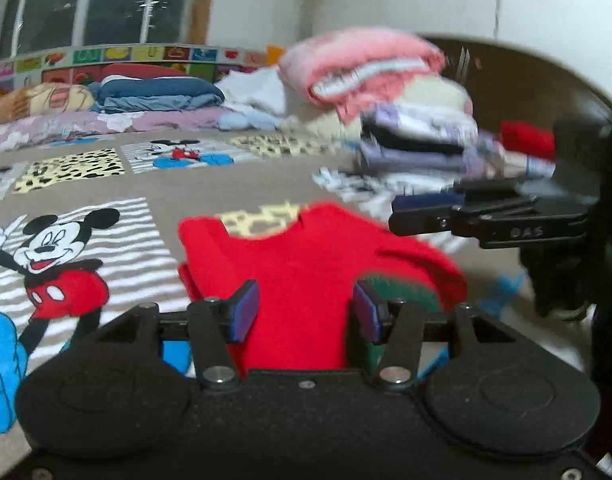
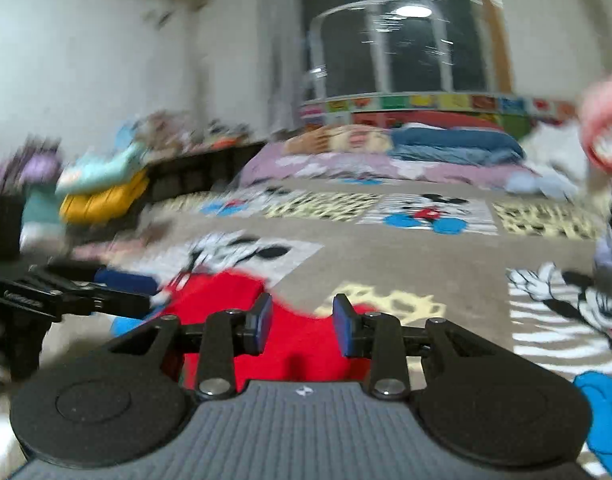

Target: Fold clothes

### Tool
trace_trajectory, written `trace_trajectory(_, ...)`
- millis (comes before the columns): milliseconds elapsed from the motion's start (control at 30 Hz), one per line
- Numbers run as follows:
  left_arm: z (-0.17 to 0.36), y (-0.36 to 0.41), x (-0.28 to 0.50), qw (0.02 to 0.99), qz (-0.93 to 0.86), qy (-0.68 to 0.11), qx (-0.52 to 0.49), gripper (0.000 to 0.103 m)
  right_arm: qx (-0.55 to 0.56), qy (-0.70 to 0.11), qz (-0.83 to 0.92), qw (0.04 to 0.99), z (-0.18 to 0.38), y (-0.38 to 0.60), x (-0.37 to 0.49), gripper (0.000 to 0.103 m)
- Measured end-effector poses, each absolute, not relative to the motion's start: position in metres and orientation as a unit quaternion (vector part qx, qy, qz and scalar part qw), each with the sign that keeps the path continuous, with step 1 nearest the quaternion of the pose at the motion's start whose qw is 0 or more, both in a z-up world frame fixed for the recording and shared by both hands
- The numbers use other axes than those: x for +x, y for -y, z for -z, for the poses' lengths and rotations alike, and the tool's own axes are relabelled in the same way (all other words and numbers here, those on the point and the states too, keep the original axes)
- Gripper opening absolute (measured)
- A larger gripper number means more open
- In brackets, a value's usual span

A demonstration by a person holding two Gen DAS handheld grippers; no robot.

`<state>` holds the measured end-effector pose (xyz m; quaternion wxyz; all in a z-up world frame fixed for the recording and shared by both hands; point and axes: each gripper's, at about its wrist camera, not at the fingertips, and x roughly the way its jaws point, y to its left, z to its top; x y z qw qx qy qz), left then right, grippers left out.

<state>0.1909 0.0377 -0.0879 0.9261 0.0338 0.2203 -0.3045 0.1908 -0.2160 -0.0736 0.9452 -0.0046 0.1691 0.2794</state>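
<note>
A red garment (image 1: pixel 306 264) is seen spread on a cartoon-print blanket (image 1: pixel 106 208), directly ahead of and below both pairs of jaws. The left gripper (image 1: pixel 304 312) is held over the near edge of the garment, its jaws spread apart with nothing pinched between them; a green trim (image 1: pixel 406 288) is visible beside its right finger. The right gripper (image 2: pixel 302 324) is likewise held over the red cloth with jaws spread and empty. Beyond the left jaws, to their right, a stack of folded clothes (image 1: pixel 386 92) is seen, blurred.
</note>
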Motion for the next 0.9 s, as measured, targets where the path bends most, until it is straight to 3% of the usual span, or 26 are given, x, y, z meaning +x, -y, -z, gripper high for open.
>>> trace_trajectory(167,0.11,-0.019,0.197,0.923,0.288,-0.235,0.101,0.058,-0.074,-0.203,-0.263,0.94,0.096,0.189,0.173,0.035)
trace_trajectory(367,0.111,-0.024,0.201,0.921,0.285,-0.25,0.091,0.061,-0.046,-0.24,-0.255,0.935,0.118,0.194,0.18,0.041)
trace_trajectory(500,0.103,-0.03,0.2,0.921,0.283,-0.255,0.076,0.061,-0.068,-0.217,-0.253,0.94,0.11,0.186,0.176,0.042)
trace_trajectory(733,0.089,-0.026,0.237,0.939,0.28,-0.187,0.064,0.059,-0.061,-0.186,-0.268,0.943,0.09,0.194,0.202,0.046)
trace_trajectory(900,0.107,-0.03,0.281,0.929,0.286,-0.231,0.035,0.062,-0.053,-0.187,-0.289,0.937,0.088,0.194,0.235,0.051)
